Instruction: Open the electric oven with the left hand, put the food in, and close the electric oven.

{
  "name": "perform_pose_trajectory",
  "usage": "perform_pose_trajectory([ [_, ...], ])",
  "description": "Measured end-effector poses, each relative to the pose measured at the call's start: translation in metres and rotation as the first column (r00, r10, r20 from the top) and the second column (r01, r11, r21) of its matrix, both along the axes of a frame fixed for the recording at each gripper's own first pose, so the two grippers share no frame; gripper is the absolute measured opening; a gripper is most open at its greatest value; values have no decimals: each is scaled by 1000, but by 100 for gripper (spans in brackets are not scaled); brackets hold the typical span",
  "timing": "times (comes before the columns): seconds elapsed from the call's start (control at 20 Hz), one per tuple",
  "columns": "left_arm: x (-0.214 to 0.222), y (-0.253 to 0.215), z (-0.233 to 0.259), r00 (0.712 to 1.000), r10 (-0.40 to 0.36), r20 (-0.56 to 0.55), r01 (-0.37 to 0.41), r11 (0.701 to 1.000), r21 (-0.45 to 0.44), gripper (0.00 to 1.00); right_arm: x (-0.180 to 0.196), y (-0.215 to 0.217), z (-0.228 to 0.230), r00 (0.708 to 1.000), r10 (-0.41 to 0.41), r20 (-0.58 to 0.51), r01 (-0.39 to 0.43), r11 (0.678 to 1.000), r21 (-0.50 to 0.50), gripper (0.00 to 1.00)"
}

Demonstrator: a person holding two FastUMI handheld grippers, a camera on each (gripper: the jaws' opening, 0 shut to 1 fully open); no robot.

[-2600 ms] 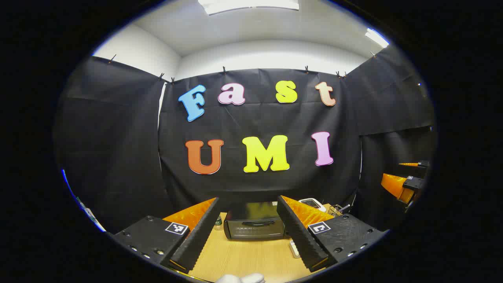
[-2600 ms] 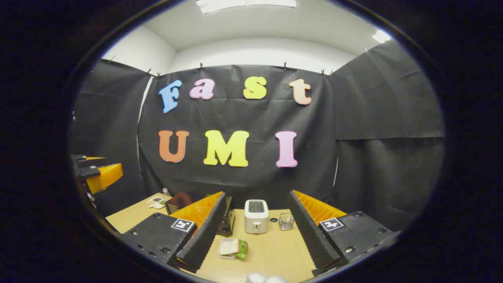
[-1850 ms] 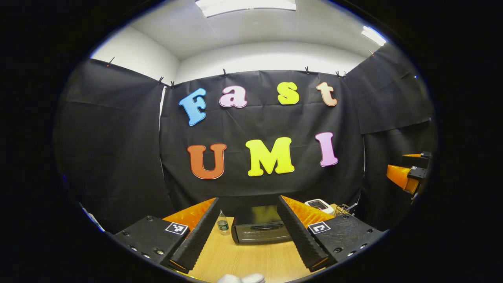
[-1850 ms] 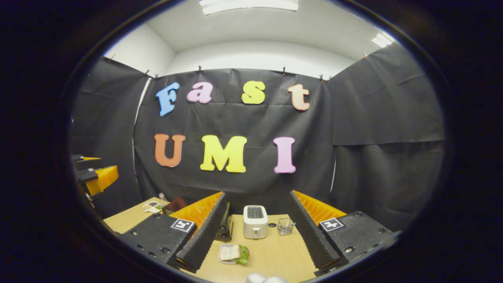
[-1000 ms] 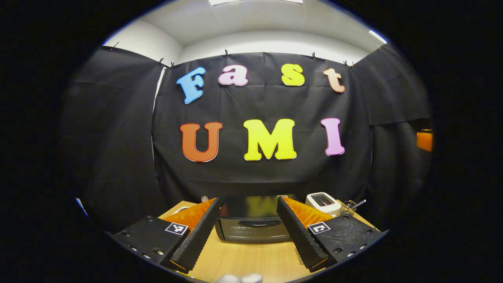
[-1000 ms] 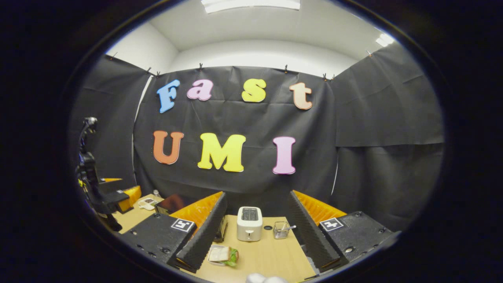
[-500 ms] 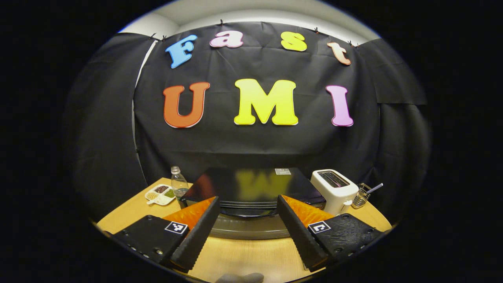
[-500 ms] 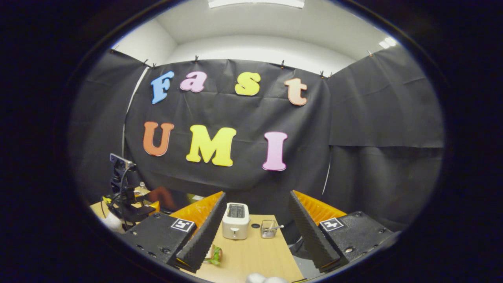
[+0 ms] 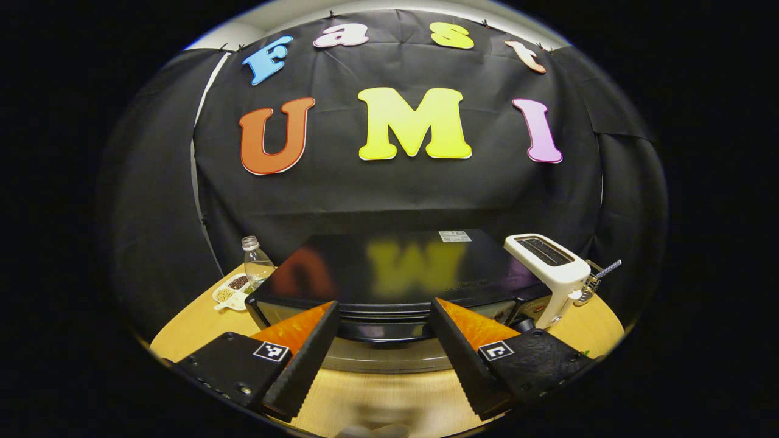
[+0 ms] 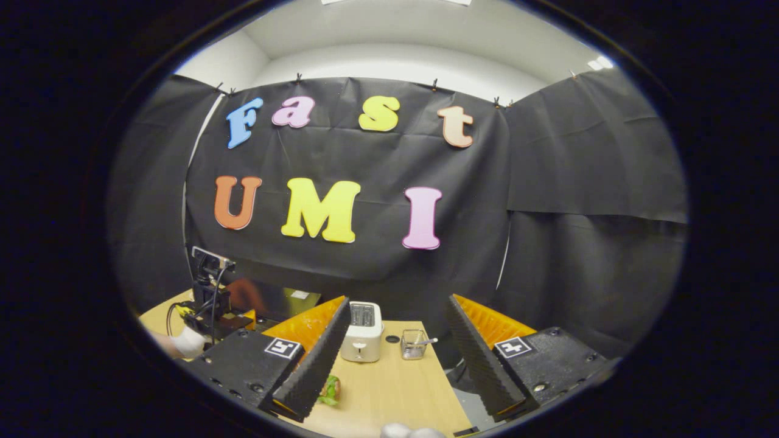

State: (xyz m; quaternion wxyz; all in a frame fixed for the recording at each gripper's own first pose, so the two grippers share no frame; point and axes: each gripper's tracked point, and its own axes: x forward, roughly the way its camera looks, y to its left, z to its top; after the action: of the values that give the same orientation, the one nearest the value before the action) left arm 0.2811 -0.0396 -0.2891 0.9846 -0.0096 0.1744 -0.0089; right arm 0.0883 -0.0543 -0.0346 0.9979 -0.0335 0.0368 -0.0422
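- Left gripper view: the left tool (image 9: 383,359) has its fingers spread wide apart, gripping nothing, right in front of the electric oven (image 9: 389,277).
- The oven is a black box with a glossy top; its door handle (image 9: 384,331) sits between the two fingers, just beyond their tips — whether either finger touches it cannot be told. The door looks closed.
- The oven stands on a wooden surface (image 9: 182,325). To its left are a clear plastic bottle (image 9: 255,263) and a small white divided dish (image 9: 231,294) of seeds or grains.
- To the oven's right is a white toaster (image 9: 551,274), and beyond that a small wire basket (image 9: 589,283) with a utensil sticking out.
- Right gripper view: the right tool (image 10: 392,365) is also wide apart and empty, held above the surface.
- The food — a sandwich with green lettuce (image 10: 329,390) — lies on the surface near the tip of this tool's left finger, partly hidden by it.
- Farther off are the toaster and a small glass cup (image 10: 413,344) with a spoon in it.
- At the far left, the left tool with its camera mount is at the oven, held by a white-gloved hand (image 10: 188,342).
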Motion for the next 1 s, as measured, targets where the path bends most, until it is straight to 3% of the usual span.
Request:
perform_pose_trajectory([
  [0.05, 0, -1, 2, 1000, -4, 5, 4, 1000, 4, 98, 0, 0, -1, 1000, -1, -4, 1, 1000, 2, 100],
  [0.1, -1, -1, 0, 1000, -6, -7, 6, 1000, 6, 90, 0, -1, -3, 1000, -2, -6, 2, 1000, 2, 100],
  [0.15, -2, 0, 1, 1000, -5, -7, 5, 1000, 1, 99, -1, 0, -2, 1000, -2, -6, 2, 1000, 5, 100],
  [0.9, -77, 0, -21, 997, -26, -73, 26, 1000, -1, 99, -30, 15, -9, 1000, 14, -7, -14, 1000, -5, 100],
  [0.95, -84, 0, -24, 996, -26, -82, 26, 1000, 0, 99, -33, 15, -8, 1000, 14, -5, -14, 1000, -4, 92],
  [1.0, -90, -1, -29, 995, -27, -92, 27, 1000, 1, 99, -37, 14, -9, 1000, 12, -6, -12, 1000, -5, 100],
])
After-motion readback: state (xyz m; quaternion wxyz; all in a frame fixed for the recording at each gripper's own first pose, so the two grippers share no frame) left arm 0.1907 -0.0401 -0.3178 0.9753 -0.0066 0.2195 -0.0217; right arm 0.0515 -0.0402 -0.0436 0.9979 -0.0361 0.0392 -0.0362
